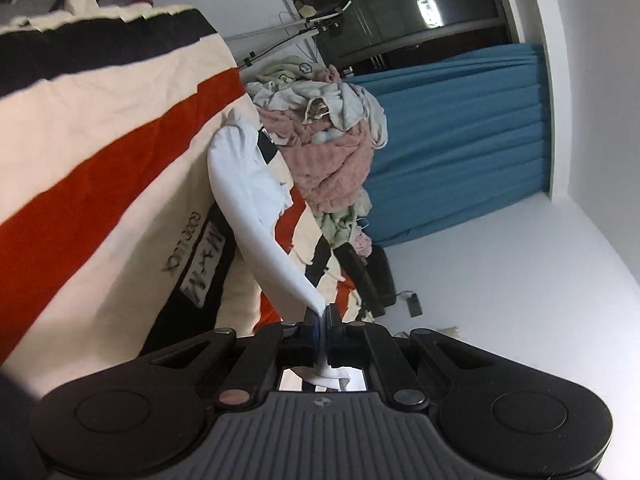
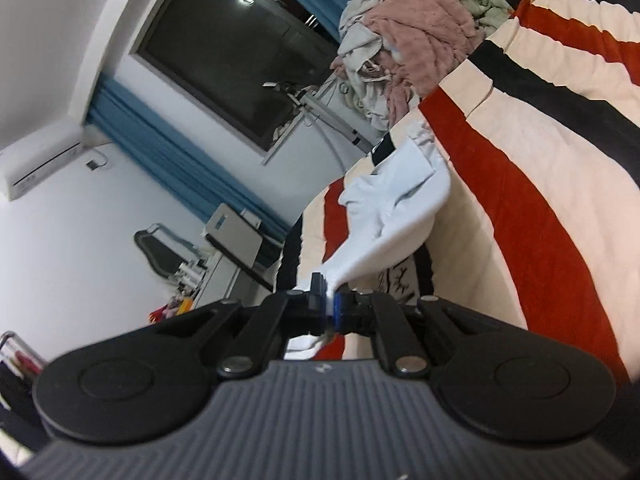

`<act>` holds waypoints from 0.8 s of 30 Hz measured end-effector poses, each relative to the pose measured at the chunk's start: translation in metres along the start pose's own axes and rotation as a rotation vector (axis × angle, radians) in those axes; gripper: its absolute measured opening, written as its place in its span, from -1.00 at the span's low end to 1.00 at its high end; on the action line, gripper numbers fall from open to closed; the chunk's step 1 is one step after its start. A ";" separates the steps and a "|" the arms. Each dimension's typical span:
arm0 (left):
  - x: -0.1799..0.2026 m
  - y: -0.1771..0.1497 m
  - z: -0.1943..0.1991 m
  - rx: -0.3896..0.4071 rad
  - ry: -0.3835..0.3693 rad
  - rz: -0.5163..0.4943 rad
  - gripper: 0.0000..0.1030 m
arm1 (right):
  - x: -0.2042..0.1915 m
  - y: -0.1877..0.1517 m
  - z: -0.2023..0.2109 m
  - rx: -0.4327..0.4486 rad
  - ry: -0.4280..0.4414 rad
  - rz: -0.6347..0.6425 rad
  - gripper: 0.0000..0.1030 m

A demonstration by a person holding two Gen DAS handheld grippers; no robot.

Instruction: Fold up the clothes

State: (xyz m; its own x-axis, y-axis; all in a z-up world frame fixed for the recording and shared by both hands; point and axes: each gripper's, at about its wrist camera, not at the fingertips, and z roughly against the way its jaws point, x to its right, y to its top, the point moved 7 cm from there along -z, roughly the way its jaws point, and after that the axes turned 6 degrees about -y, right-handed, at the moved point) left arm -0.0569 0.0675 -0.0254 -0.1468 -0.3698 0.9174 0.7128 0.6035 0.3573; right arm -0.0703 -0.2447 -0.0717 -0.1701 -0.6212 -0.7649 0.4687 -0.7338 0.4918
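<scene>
Both jaws are pinched tight on the white garment (image 1: 256, 216). The left gripper (image 1: 321, 322) and right gripper (image 2: 329, 305) stretch it out above the striped bed cover (image 2: 520, 168), likely to fold it.

Home bedroom. A bed is covered by a cream blanket with red and black stripes (image 2: 520, 184), and a heap of unfolded laundry with a pink fleece piece (image 2: 416, 36) is piled at its far end. Blue pleated curtains (image 1: 460, 140) are drawn beside a dark window (image 2: 224, 52). A white wall-mounted air conditioner (image 2: 40, 160) and a cluttered white dresser (image 2: 212, 272) are seen against plain white walls.
</scene>
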 end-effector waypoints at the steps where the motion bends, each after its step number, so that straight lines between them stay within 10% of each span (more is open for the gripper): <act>1: 0.002 -0.011 0.013 0.000 0.011 -0.002 -0.95 | -0.001 -0.002 0.008 0.005 0.004 -0.002 -0.87; 10: -0.013 -0.030 0.057 0.028 0.095 0.032 -0.95 | -0.007 -0.003 0.056 0.076 0.000 0.005 -0.86; 24: -0.026 0.130 -0.132 0.063 0.219 -0.038 -0.94 | -0.017 0.120 -0.119 0.094 -0.129 0.041 -0.86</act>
State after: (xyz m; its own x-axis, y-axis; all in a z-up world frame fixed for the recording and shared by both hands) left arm 0.1296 0.0625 -0.0258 -0.0152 -0.5337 0.8455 0.6642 0.6267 0.4076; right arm 0.0916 -0.2894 -0.0495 -0.2657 -0.6770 -0.6864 0.3950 -0.7259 0.5630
